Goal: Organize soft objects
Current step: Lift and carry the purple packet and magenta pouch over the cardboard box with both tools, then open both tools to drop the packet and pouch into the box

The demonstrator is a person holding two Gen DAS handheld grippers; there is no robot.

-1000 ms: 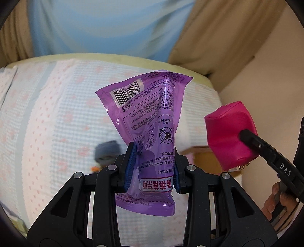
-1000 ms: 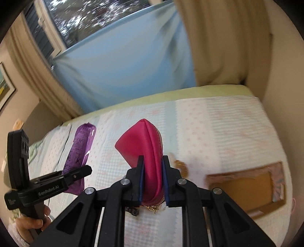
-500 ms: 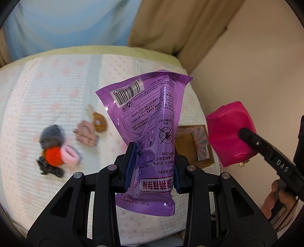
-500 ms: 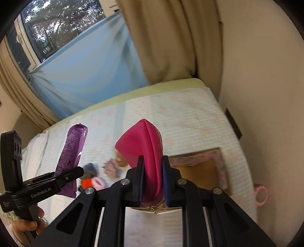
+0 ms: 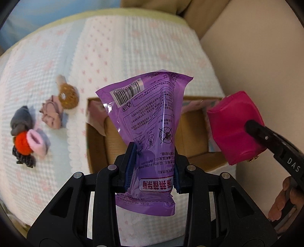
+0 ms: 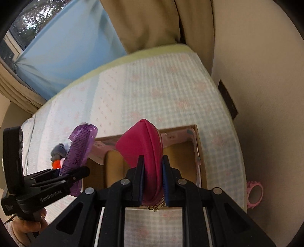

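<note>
Soft objects are partly sorted; purple packet (image 5: 152, 121) is clamped in left hand-held gripper (image 5: 152, 169), pink pouch (image 6: 146, 152) in right hand-held gripper (image 6: 152, 180), above empty cardboard box (image 6: 198, 152); small items (image 5: 28, 136) remain on bed (image 5: 133, 47).

A bed (image 6: 171, 91) with a pale checked floral cover meets a cream wall (image 6: 266, 95), while tan curtains (image 6: 152, 20) and a blue drape (image 6: 62, 49) frame a window (image 6: 36, 17) showing trees.
</note>
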